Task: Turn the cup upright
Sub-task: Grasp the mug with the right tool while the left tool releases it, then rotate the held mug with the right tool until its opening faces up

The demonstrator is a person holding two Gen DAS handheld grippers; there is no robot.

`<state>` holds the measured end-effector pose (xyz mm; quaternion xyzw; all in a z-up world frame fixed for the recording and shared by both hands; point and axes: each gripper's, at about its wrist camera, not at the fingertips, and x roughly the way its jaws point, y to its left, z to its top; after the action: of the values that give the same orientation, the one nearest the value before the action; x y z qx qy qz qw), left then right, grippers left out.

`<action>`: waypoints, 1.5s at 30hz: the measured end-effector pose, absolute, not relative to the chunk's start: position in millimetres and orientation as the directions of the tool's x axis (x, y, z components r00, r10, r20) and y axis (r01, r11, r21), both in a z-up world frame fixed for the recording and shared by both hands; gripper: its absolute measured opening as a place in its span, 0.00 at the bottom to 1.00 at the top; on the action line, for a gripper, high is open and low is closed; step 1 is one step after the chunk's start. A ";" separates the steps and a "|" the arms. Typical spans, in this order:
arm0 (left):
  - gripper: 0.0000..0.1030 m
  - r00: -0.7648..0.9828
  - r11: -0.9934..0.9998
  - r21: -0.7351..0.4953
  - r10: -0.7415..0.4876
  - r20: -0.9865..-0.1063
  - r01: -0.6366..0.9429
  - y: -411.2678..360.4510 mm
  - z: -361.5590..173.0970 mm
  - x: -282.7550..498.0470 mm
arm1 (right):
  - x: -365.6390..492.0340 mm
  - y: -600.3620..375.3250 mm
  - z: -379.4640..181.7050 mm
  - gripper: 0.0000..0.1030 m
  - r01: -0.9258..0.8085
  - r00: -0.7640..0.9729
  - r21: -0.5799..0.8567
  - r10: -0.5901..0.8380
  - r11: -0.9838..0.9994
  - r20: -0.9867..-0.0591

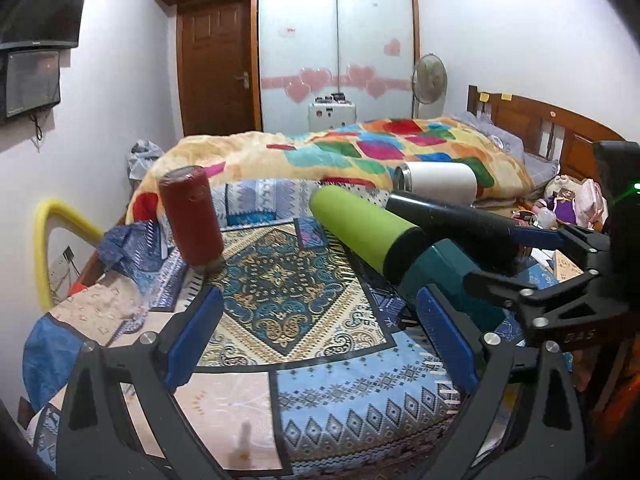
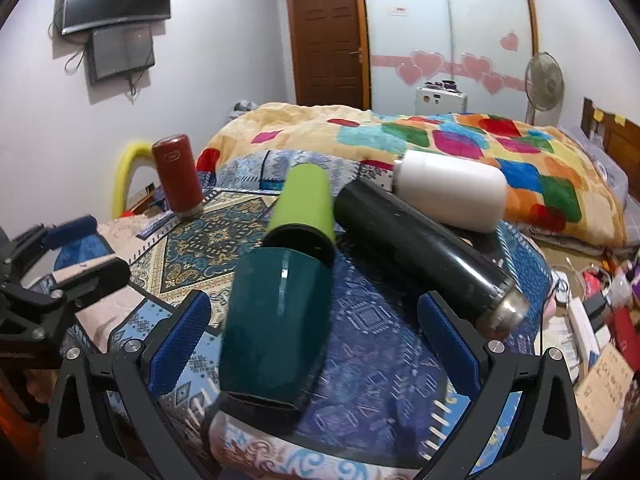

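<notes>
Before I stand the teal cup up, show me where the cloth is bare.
Bare cloth lies between the red bottle and the green bottle, on the diamond pattern, and near the left tool. The right side is crowded: teal cup, green bottle, black flask and white bottle lie close together.

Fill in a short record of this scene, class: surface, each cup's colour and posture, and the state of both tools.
surface: patterned bedspread
red cup: standing on end at the far left, apart from the others
teal cup: lying on its side, nearest the right tool
green cup: lying, one end against the teal cup
black flask: lying, metal end toward the camera
white cup: lying by the colourful blanket
left tool: open, holding nothing
right tool: open, fingers either side of the teal cup, not gripping
</notes>
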<state>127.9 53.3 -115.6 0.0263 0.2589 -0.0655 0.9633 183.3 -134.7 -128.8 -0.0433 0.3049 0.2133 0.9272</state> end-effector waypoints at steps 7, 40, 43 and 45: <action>0.96 0.860 0.991 -0.001 -0.120 -0.497 0.137 62.7 -125.0 122.8 | 203.4 -110.8 -142.7 0.98 -0.449 0.663 0.014 0.343 0.894 -0.665; 0.96 0.863 0.988 -0.049 -0.152 -0.482 0.147 59.3 -118.4 128.2 | 198.8 -112.0 -126.7 0.71 -0.478 0.660 0.088 0.423 0.874 -0.621; 0.96 0.865 0.987 -0.048 -0.157 -0.477 0.153 56.7 -116.0 127.9 | 202.2 -113.0 -125.9 0.71 -0.481 0.659 0.104 0.437 0.871 -0.612; 0.96 0.865 0.986 -0.046 -0.162 -0.476 0.159 55.3 -115.1 127.0 | 201.6 -113.9 -125.5 0.71 -0.485 0.658 0.106 0.442 0.868 -0.609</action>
<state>127.0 55.3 -115.1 -0.0028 0.2467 -0.0829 0.9655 201.6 -113.9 -125.5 -0.0327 0.3255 0.2548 0.9100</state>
